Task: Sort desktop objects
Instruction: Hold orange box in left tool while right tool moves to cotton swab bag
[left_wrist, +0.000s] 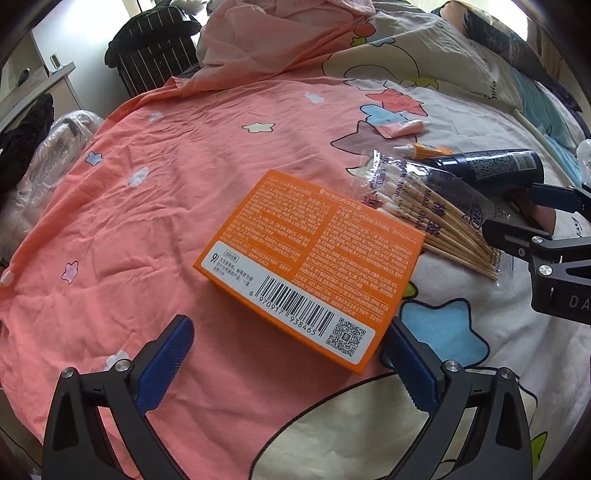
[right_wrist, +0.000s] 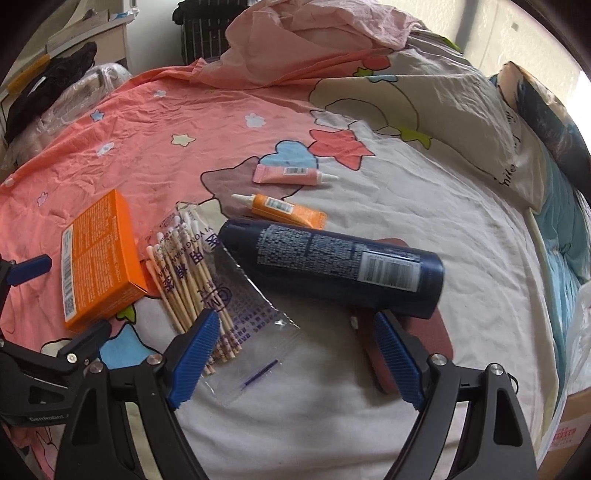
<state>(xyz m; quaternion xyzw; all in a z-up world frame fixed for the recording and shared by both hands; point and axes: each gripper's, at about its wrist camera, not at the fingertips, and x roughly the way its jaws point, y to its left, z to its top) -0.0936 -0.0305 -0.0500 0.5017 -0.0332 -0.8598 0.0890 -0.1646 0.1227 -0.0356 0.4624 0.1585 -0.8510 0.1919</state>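
We see the orange box (left_wrist: 310, 266), barcode 6 970917 938465 and "SPF45 PA+++" readable, just ahead of our open left gripper (left_wrist: 288, 354), empty. The swab bag (right_wrist: 207, 273) and dark bottle (right_wrist: 332, 269) lie just ahead of our open, empty right gripper (right_wrist: 295, 354); two tubes (right_wrist: 291, 173) beyond, on the bedsheet (right_wrist: 424, 206).

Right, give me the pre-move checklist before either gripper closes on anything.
1. Left gripper open: ok.
2. Right gripper open: ok.
3. Orange box lined up between left fingers: not ok, only its near corner reaches them.
4. Dark blue bottle free on top: ok.
5. Bottle clear of cotton swab bag: cannot tell.
6. Two small tubes, pink tube and orange tube, lying apart: ok.
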